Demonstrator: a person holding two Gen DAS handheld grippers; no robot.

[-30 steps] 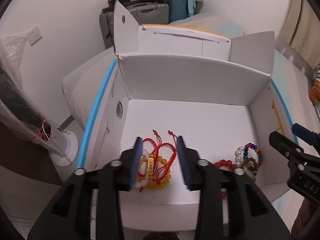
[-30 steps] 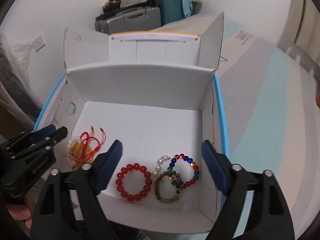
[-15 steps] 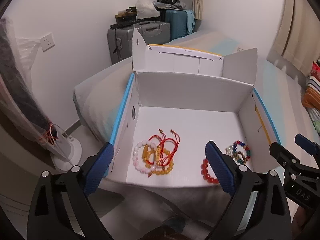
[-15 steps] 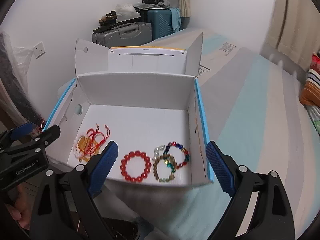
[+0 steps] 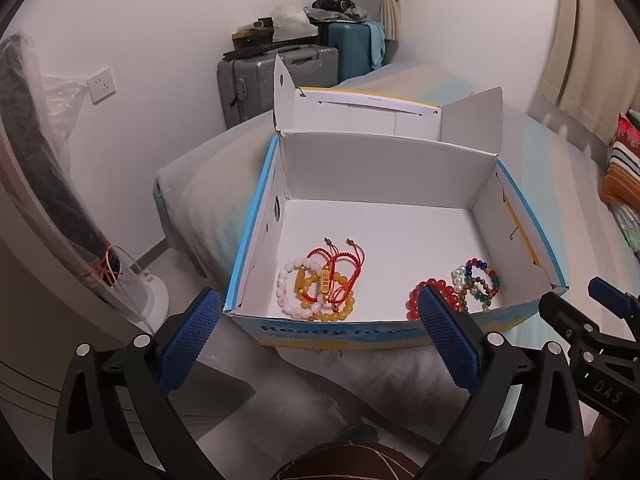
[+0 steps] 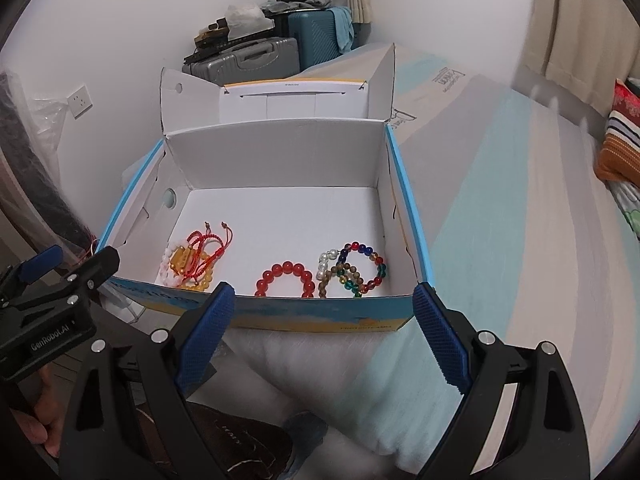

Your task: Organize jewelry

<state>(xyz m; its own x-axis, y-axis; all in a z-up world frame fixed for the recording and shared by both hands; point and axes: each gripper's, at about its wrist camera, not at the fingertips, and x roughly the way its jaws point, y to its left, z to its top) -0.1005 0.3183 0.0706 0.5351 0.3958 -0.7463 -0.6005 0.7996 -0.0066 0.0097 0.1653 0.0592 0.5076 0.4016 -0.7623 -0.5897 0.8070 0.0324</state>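
Left wrist view: an open white cardboard box with blue rims rests on a bed, its long flaps standing up at the far side and its printed front wall facing the camera. The jewelry lies on the smooth white floor of the box, all toward the near wall. At the near left sits a tangled heap: a ring of pale pink round beads, a ring of amber beads, and braided red cords whose knotted tails point toward the far wall. A gold oblong charm in it lies with its long axis running near to far. At the near right lies a red bead bracelet, glossy and flat, partly hidden by a claw finger. Just beside it, a cluster of multicoloured, pearl and brown bead bracelets overlaps near the right wall.

The left claw has just been opening; its blue ribbed pads stand wide apart with nothing between them, hovering short of the front wall, outside the box. The right claw is likewise released and bare, before the front wall in the right wrist view.

The far half of the box floor is bare white card. Striped bedding spreads wide to the right of the box.
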